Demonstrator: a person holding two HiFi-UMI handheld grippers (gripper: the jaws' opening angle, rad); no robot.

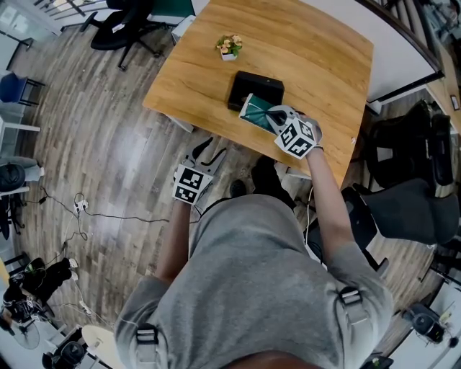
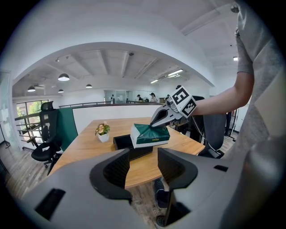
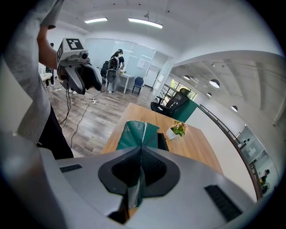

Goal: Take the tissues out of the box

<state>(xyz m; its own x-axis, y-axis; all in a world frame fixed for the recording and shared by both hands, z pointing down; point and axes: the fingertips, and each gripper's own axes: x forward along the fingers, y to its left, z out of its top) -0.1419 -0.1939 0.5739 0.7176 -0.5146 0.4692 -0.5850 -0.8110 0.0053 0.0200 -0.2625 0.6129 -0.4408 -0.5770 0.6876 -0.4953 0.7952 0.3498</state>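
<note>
A green tissue pack [image 1: 253,112] hangs tilted just above the near end of the black box [image 1: 256,90] on the wooden table [image 1: 317,58]. My right gripper [image 1: 277,115] is shut on the pack's green wrapper, which is pinched between the jaws in the right gripper view [image 3: 139,154]. In the left gripper view the pack [image 2: 151,135] has its white end facing left, over the box [image 2: 123,142]. My left gripper [image 1: 204,154] is held low, off the table's near edge, open with nothing between its fingers [image 2: 117,169].
A small flower pot [image 1: 229,47] stands beyond the box. Black office chairs stand at the right [image 1: 410,180] and far left [image 1: 126,21] of the table. Cables [image 1: 79,209] lie on the wood floor. People stand far off in the room [image 3: 114,67].
</note>
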